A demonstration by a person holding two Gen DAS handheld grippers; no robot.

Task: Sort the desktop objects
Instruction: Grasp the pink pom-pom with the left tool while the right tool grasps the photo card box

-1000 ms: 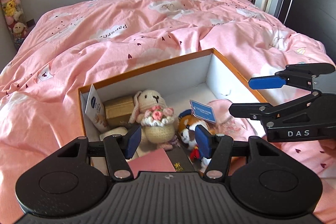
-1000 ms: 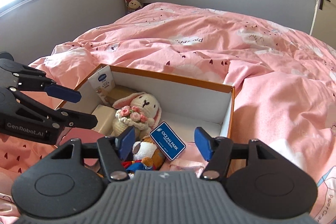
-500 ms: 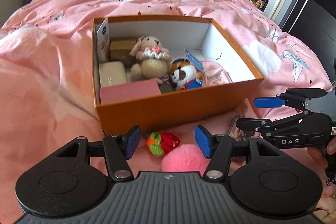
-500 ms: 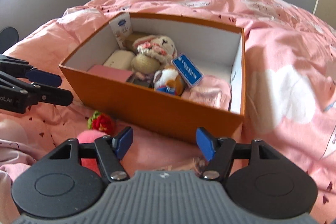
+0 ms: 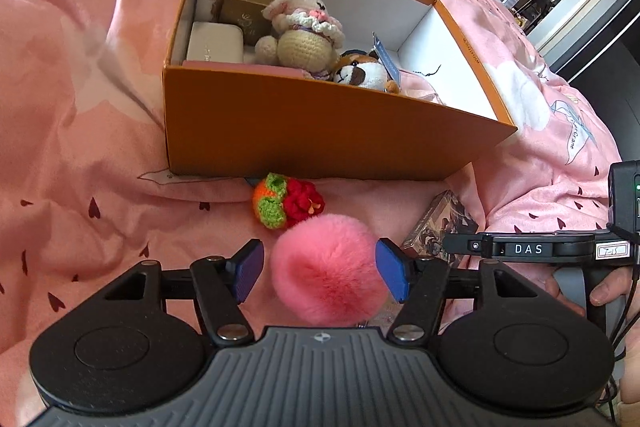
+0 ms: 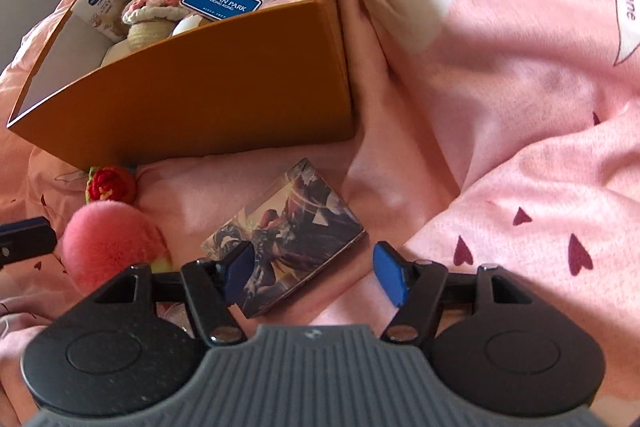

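Underneath everything lies a bed (image 5: 80,131) covered by a pink quilt printed with small dark hearts and white clouds; in the left wrist view a pale door and a dark doorway show at 1 o'clock, and in the right wrist view a grey wall and a strip of window sit at 11 o'clock. An orange box (image 5: 304,135) with white inner walls rests on the quilt, its long axis running from 10 o'clock toward 4 o'clock in the left view, and it holds a crocheted rabbit (image 5: 304,31), a small plush dog (image 5: 362,75) with a blue tag, a cream case (image 5: 214,43) and a gold carton (image 5: 244,7). Just in front of the box, at 6 o'clock from it, lie a crocheted strawberry (image 5: 288,205) and a pink pompom (image 5: 326,269), touching each other. The left gripper (image 5: 322,277) has just been opening; its blue pads stand spread on either side of the pompom, not pressing it. A printed card box (image 6: 288,251) lies flat on the quilt at 3 o'clock from the pompom, its long axis pointing from 7 o'clock to 1 o'clock in the right view. The right gripper (image 6: 316,273) hangs over it with jaws apart, the left pad in front of the card box's near corner and the right pad clear of it.
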